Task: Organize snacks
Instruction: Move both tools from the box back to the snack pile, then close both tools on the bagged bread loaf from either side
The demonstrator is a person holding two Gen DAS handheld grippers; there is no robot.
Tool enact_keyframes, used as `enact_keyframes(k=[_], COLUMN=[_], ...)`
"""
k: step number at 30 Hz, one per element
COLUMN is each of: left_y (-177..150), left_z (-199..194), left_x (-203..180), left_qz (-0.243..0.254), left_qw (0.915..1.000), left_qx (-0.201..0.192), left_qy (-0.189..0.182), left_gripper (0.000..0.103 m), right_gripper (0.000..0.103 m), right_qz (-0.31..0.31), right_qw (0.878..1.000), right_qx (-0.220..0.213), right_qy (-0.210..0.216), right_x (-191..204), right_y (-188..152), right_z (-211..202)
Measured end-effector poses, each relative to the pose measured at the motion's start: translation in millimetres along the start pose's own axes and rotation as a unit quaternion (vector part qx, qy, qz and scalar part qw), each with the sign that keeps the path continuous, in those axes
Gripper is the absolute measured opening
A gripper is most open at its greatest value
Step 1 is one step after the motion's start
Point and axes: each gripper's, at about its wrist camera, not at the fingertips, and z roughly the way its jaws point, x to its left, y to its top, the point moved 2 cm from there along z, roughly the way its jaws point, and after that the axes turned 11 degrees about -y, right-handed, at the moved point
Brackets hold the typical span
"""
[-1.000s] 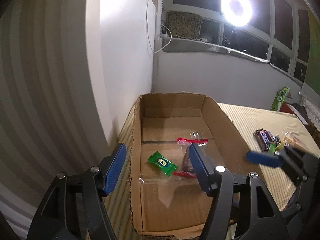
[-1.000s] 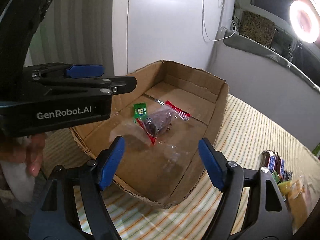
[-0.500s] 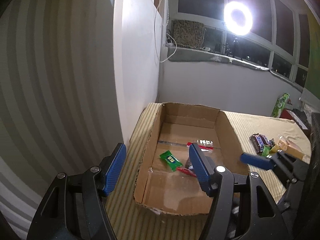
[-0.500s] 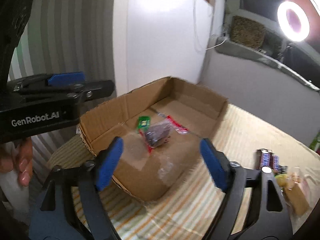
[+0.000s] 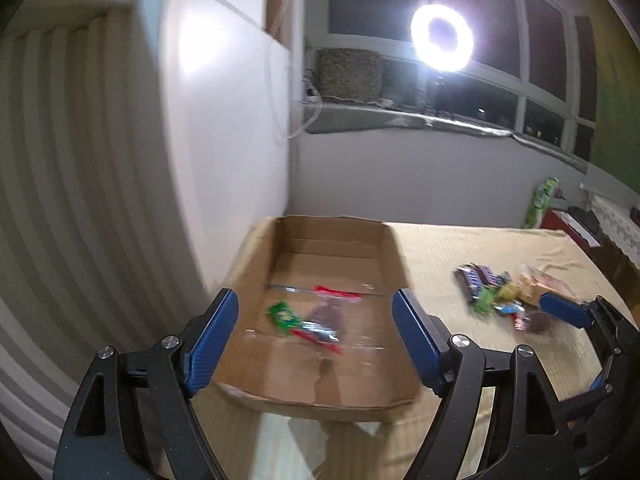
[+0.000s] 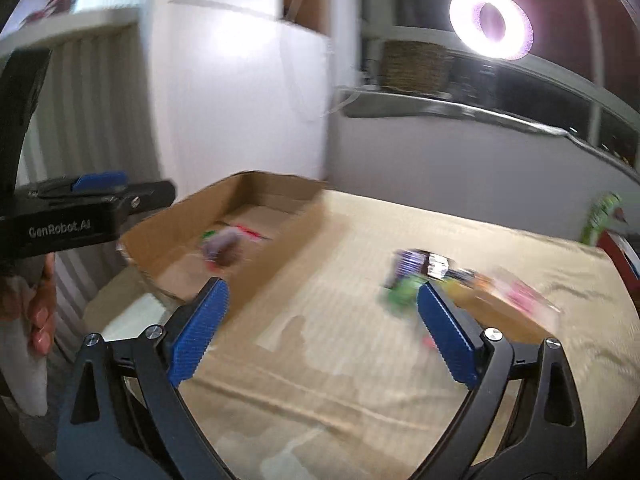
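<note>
On the left tool (image 6: 100, 184), "GenRobot.AI"; both it and the right tool (image 6: 320, 328) spread, empty

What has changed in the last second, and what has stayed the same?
Both grippers pulled back from the cardboard box; the right gripper swung right toward the snack pile on the table. The left gripper stays open and empty, as does the right. The green candy and clear packet remain in the box.
</note>
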Motion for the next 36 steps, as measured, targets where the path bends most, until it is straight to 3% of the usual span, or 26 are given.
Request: enact_keyframes(k=[6,11,23,32,36], left_y=[-2.8,-7.6,-9.4,-12.1,-15.6], left_z=[12.8,17.4,34.2,90.2,120.7], left_x=[-61.4,-105.9,-142.9,-173.6,-188.0], left_qz=[0.045,0.087,0.112,0.112,0.119], left_qw=[0.9985,0.9941,0.9874,0.9799,0.9753], left_qx=[0.016,0.022,0.039,0.076,0.093], left_qy=[-0.027,-0.06,-0.104,-0.146,-0.161], left_gripper=[0.079,0.079,0.079,0.079,0.079], right_gripper=[0.098,0.098,0.098,0.098,0.103], right_qz=[0.061,0.079,0.096,0.137,0.19], right_qw=[0.996,0.993,0.989,0.981,0.972], right_qx=[0.012,0.013,0.021,0.055,0.076], right_qy=[-0.058,-0.083,-0.107,-0.125,-0.116], right_x=[-72.5,-97.9,-123.9,-161.6,-187.9], right_y=[-23.3,-32.8,-42.8,-54.5,-59.4], right_z=[-16.1,-26.2,-29.0,-3.1,20.3])
